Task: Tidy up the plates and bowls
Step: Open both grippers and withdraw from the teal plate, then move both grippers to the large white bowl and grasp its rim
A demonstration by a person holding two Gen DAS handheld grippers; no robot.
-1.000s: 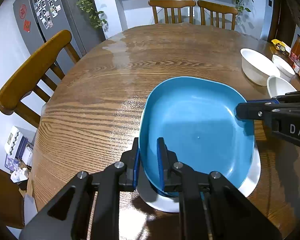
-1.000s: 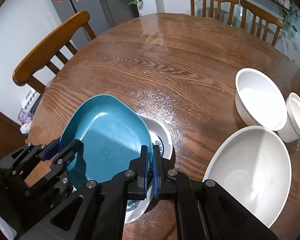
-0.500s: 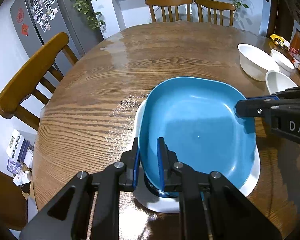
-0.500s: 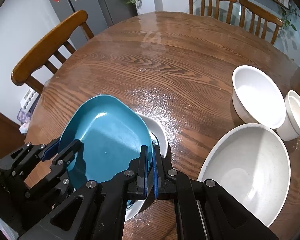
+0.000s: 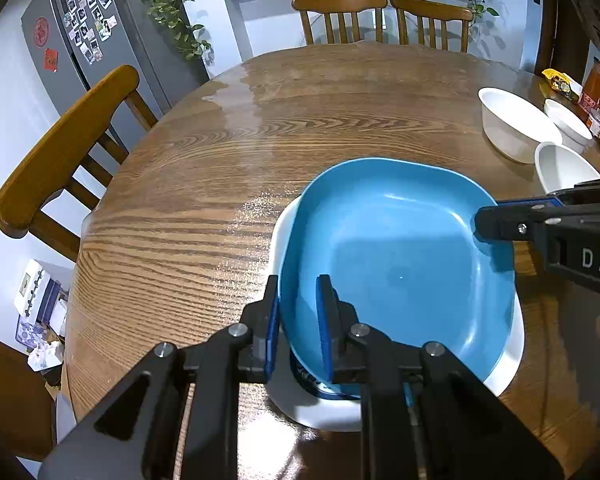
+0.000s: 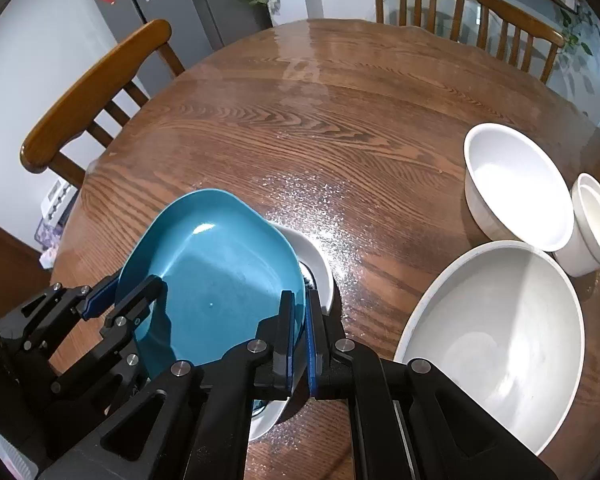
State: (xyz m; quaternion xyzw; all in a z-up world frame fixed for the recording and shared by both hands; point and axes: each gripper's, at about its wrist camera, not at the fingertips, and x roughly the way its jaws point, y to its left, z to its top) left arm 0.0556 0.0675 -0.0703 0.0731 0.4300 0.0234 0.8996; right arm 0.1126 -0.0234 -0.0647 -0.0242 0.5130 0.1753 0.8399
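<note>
Both grippers are pinching the blue plate [image 5: 396, 264] by opposite rims: the left gripper [image 5: 296, 332] is clamping the near edge at the lower centre of its frame, and the right gripper [image 6: 298, 344] is squeezing the rim at the lower middle of its own view. The plate is sitting low over the white plate [image 5: 300, 404] on the wooden table [image 5: 220, 160], seemingly touching it, with contact unclear. Judging by this, release is coming; three white bowls [image 6: 512, 184] are waiting right of frame.
</note>
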